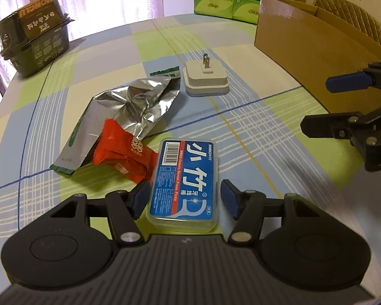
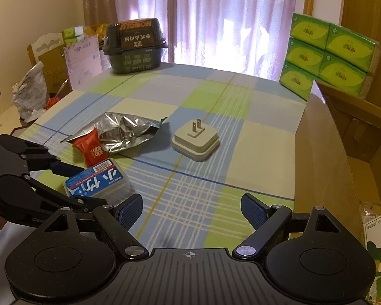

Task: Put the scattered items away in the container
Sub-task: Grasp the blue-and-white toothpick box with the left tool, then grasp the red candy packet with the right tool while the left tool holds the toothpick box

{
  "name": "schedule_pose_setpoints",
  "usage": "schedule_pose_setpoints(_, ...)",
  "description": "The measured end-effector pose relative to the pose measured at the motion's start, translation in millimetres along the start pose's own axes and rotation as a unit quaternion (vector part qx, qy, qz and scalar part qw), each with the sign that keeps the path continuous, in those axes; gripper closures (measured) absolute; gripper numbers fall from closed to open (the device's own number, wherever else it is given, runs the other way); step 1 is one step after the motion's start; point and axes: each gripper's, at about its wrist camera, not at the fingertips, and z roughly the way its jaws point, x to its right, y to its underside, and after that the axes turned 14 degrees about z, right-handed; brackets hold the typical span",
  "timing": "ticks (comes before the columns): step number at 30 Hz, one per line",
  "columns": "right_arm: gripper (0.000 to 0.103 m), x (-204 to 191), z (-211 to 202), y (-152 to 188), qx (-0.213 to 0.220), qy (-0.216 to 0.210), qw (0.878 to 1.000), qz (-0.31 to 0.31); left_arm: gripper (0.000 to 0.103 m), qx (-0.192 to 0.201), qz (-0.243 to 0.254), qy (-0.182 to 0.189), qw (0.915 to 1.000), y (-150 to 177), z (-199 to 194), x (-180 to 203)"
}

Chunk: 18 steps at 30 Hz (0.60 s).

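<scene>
Seen from the left wrist camera and read left to right, a dark green lidded tub (image 1: 35, 45) sits at ten o'clock near the far edge of the checked tablecloth (image 1: 254, 137), well apart from the rest. Nearer the centre a crumpled silver foil bag (image 1: 129, 111) lies at eleven o'clock, with a red snack packet (image 1: 119, 152) partly over its lower corner and touching the floss pick box (image 1: 184, 183).

That blue-labelled box lies flat at twelve o'clock, between the spread fingers of the left gripper (image 1: 184, 198). The jaws stand wide, with a gap showing on the right side; the left pad looks very close to the box, though contact cannot be confirmed. The risk here is a skewed grip: the smooth plastic case may twist or squirt forward when the pads close unevenly, and the left finger may catch the red packet's edge and drag it along.

A white plug adapter (image 1: 205, 78) sits prongs-up at one o'clock. The cardboard box (image 1: 304, 50), the likely container, stands at two o'clock. The right gripper (image 1: 325, 104) hangs at three o'clock, jaws wide and empty, just before the carton's wall. Carrying the floss box across may clip that gripper or the tall carton wall.
</scene>
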Motion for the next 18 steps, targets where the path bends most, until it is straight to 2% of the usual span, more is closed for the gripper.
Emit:
schedule_pose_setpoints(1,0.013,-1,0,0,-0.001,-0.001,1.0,-0.001,0.051,-0.003,0.003,-0.001,1.0,0,1,1)
schedule_pose_setpoints(7,0.013,-2,0,0,-0.005,-0.011,1.0,0.005,0.052,-0.002,0.006,-0.001,1.0,4,-15,1)
schedule_pose_setpoints(12,0.013,-12,8,-2,-0.02,-0.046,0.999,0.014,0.052,0.0,0.001,-0.014,0.9999,18,-45,-6)
schedule_pose_setpoints(18,0.013,-47,25,-4,-0.031,-0.085,0.995,-0.048,0.052,-0.017,-0.026,-0.052,0.9982,44,-63,-27)
